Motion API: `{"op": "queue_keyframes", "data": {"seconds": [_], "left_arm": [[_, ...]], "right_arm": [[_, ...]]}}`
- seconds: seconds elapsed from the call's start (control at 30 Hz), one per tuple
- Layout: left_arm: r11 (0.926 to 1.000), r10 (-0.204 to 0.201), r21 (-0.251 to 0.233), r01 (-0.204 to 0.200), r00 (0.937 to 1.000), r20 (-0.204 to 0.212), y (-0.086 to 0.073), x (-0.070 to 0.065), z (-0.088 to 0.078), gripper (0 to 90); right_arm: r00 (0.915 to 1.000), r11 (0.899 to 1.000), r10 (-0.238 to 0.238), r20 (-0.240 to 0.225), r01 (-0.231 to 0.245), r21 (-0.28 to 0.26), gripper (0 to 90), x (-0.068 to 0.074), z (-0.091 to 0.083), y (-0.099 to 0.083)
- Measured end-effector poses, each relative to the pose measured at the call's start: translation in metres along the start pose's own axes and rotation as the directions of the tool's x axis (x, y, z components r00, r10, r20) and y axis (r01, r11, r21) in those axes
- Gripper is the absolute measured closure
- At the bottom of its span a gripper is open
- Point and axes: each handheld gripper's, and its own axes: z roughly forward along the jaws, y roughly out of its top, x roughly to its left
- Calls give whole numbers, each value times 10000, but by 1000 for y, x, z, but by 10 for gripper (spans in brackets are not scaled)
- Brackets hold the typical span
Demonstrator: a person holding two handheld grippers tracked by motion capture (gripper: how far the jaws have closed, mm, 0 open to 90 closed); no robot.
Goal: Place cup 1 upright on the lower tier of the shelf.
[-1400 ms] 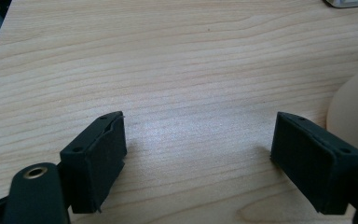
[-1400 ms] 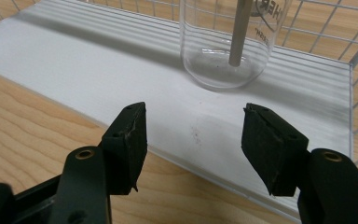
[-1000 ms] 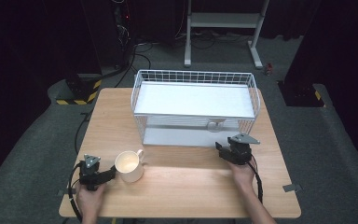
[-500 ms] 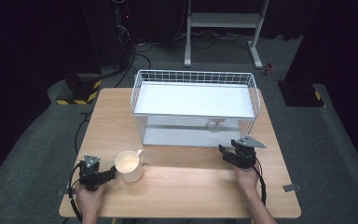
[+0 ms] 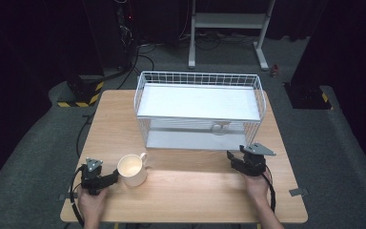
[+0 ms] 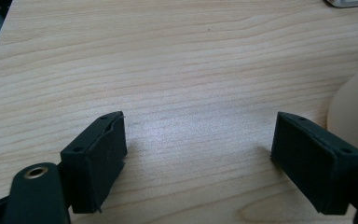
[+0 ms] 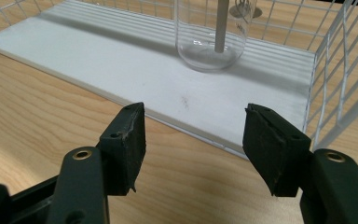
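My left tongs (image 5: 108,178) sit with jaws wide and empty on the table (image 5: 195,200), the cream mug (image 5: 132,169) just beside them. My right tongs (image 7: 193,140) gape too, holding nothing, facing the clear glass (image 7: 210,39) on the rack's lower shelf (image 7: 121,70). If I reach in crooked, a jaw may snag the wire wall (image 7: 349,70) or knock the glass over.

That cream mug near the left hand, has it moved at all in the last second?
No. The cream mug sits at the same spot, just as far from the wire rack.
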Motion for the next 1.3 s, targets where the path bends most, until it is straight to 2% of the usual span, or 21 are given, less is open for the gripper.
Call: {"op": "queue_keyframes", "data": {"seconds": [0.73,1.17,1.3], "left_arm": [[10000,-40,-2,40,10000,-11,0,-1,0,182],[10000,-41,-3,41,10000,-12,0,-1,0,182],[10000,-38,-4,38,10000,-11,0,-1,0,182]], "right_arm": [[9995,9994,315,-70,-316,-160,369,-13,-22,-15],[9981,9976,592,-148,-597,-341,366,-16,-36,-28],[9984,9980,554,-145,-558,-297,365,-16,-38,-32]]}}
